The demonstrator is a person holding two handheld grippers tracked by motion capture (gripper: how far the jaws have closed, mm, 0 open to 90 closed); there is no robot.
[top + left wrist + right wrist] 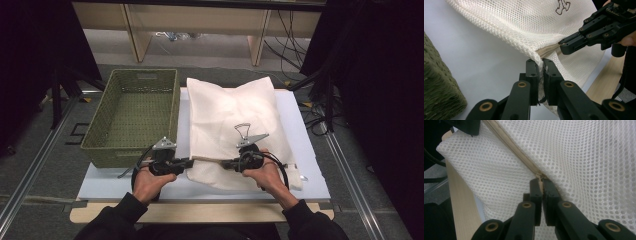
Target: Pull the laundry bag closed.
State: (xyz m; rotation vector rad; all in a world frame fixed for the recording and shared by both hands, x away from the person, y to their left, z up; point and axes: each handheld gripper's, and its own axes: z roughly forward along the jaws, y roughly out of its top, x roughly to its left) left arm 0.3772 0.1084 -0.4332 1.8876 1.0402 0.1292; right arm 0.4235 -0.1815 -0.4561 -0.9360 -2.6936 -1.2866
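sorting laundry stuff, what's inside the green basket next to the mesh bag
The green basket shows a bare woven floor in the high view, with nothing lying in it. The strip just behind its near wall is hidden from that camera. The white mesh bag lies beside it on the table.

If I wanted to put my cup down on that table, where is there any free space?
The green basket stands bare inside. A free strip of the white board runs along the near edge, left of the mesh bag. It is crowded where the left gripper and right gripper pinch the bag's near edge.
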